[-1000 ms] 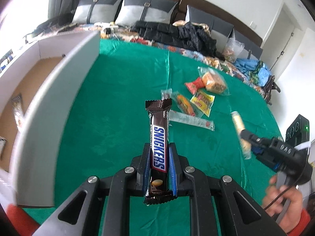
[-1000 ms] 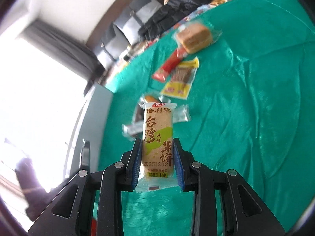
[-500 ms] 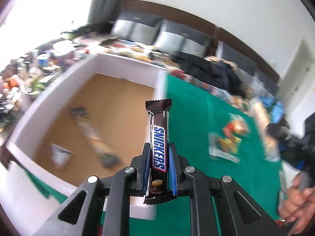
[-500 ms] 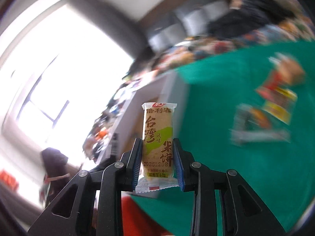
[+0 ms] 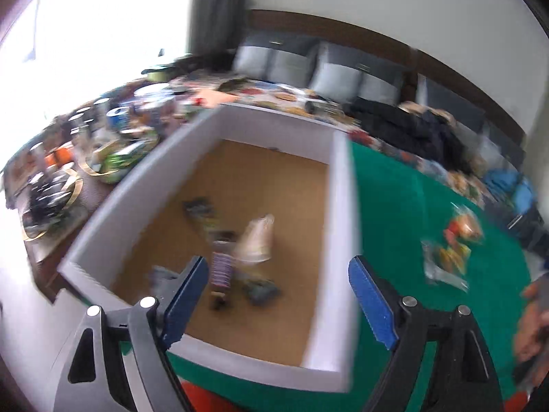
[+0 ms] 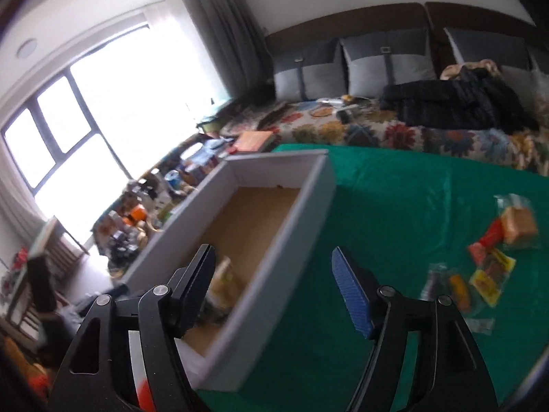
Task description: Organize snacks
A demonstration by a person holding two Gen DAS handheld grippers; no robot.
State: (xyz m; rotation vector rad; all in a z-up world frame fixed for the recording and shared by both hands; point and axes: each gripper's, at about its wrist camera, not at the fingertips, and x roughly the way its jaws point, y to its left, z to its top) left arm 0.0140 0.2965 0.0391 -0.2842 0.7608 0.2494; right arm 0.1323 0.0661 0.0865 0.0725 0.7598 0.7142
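The left gripper point(image 5: 278, 295) is held spread wide with nothing between its pads, above a white box point(image 5: 339, 226) on the green-covered desk point(image 5: 405, 226). The right gripper point(image 6: 272, 286) is likewise spread and bare. Blurred snack packets point(image 5: 254, 240) are seen inside the box. Farther right, more snacks point(image 6: 487, 267) lie grouped on the cloth.
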